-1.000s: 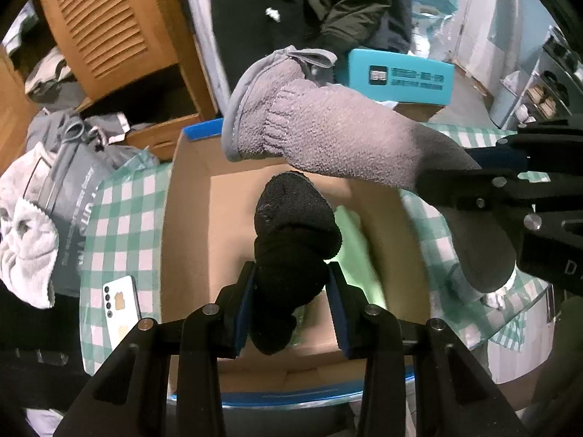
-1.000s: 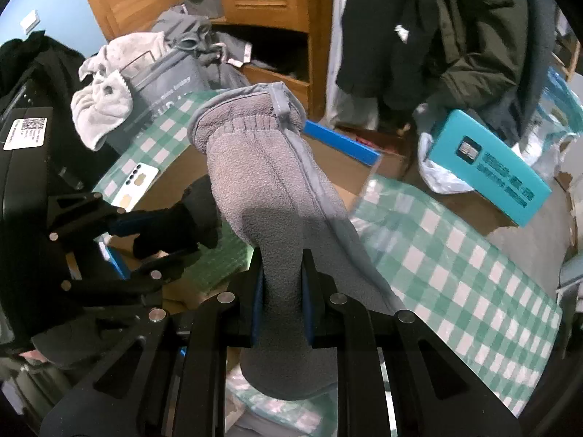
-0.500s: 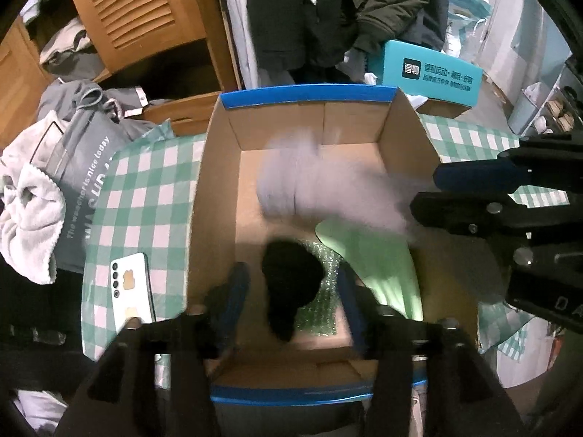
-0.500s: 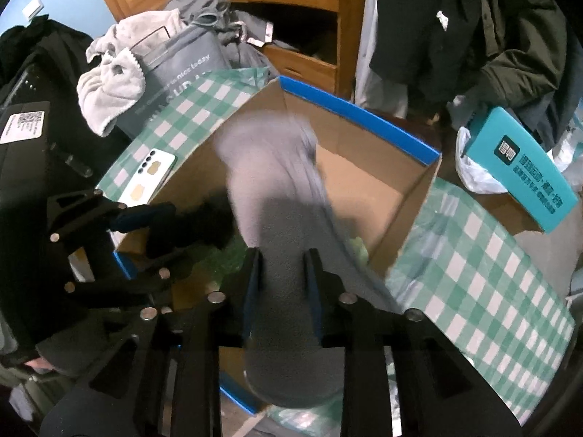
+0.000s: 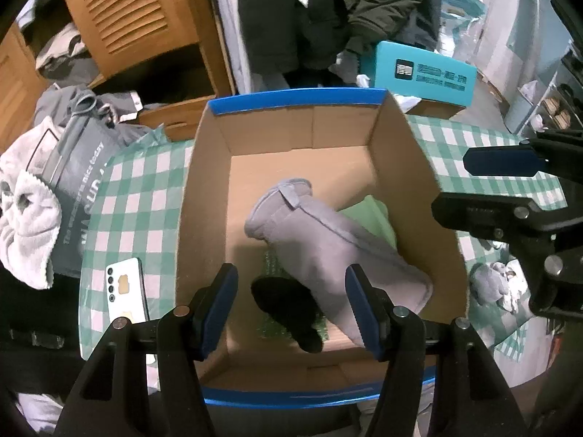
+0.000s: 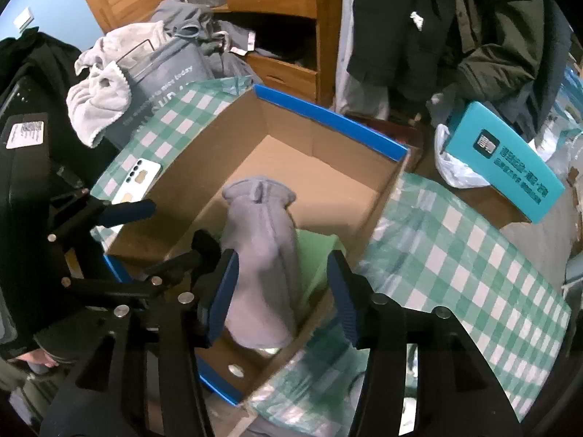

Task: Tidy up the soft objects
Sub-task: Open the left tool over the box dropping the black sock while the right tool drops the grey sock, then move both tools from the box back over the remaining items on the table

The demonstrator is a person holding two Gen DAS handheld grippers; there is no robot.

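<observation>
Grey glove (image 5: pixel 328 240) and black glove (image 5: pixel 288 306) inside cardboard box (image 5: pixel 295 96), both grippers (image 5: pixel 291 302) (image 6: pixel 280 291) spread wide, empty; snagging risk if lowered.

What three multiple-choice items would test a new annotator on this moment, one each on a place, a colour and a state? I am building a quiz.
1. Where is the grey mitten?
A. On the checked cloth
B. In the box
C. On the phone

2. What colour is the tape on the box rim?
A. Blue
B. Red
C. Yellow

3. How is the left hand-held gripper?
A. Shut on the black sock
B. Shut on the mitten
C. Open, holding nothing

Answers:
1 B: the grey mitten lies inside the box, over a green item.
2 A: the rim tape is blue.
3 C: the left hand-held gripper has its jaws spread, and the black sock lies loose on the box floor below.
</observation>
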